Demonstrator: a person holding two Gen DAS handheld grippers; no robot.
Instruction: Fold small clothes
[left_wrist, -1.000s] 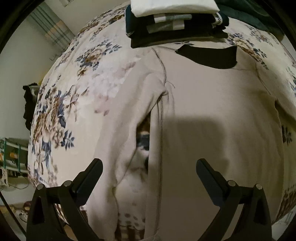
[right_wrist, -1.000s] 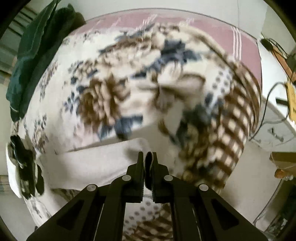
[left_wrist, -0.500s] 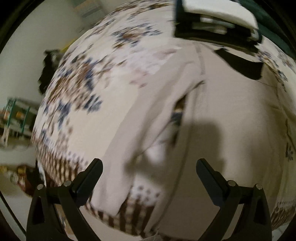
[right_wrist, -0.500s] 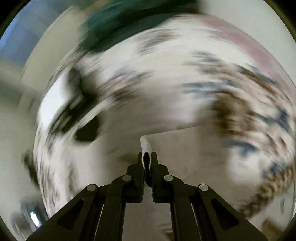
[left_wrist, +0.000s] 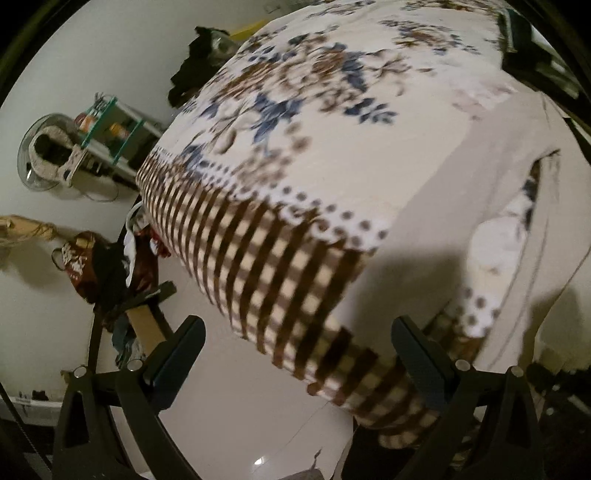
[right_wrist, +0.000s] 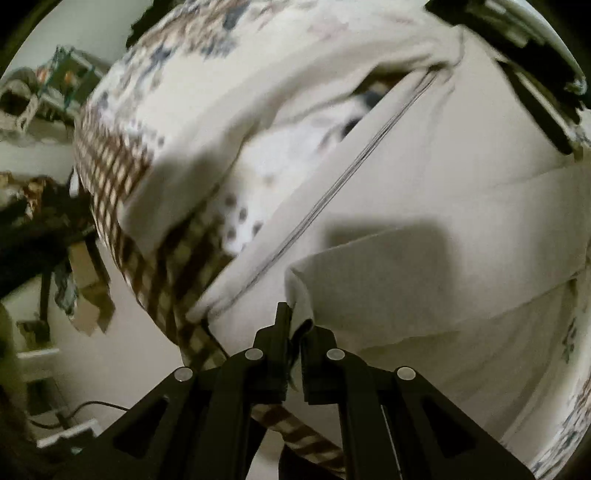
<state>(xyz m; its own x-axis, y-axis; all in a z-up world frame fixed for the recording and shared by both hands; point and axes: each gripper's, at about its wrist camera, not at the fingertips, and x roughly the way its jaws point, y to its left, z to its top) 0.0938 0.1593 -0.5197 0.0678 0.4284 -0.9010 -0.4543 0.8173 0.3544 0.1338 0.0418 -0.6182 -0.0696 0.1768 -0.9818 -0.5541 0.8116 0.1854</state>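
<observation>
A cream long-sleeved garment (right_wrist: 424, 177) lies spread on the floral bedspread (left_wrist: 314, 122). My right gripper (right_wrist: 294, 332) is shut on a cream sleeve end (right_wrist: 369, 266) and holds it folded over the garment's body. The other sleeve (right_wrist: 221, 122) lies out to the left, down to the bed's edge. In the left wrist view the garment (left_wrist: 517, 206) sits at the right edge. My left gripper (left_wrist: 295, 350) is open and empty, off the bed's corner, above the floor.
A stack of folded dark and white clothes (right_wrist: 517, 33) lies at the far end of the bed. Left of the bed are a wire shelf (left_wrist: 110, 129), a fan (left_wrist: 44, 155), bags and clutter (left_wrist: 96, 266) on the white floor (left_wrist: 240, 406).
My right gripper has carried the sleeve end across over the garment's body. My left gripper has swung left, away from the garment, to the bed's corner.
</observation>
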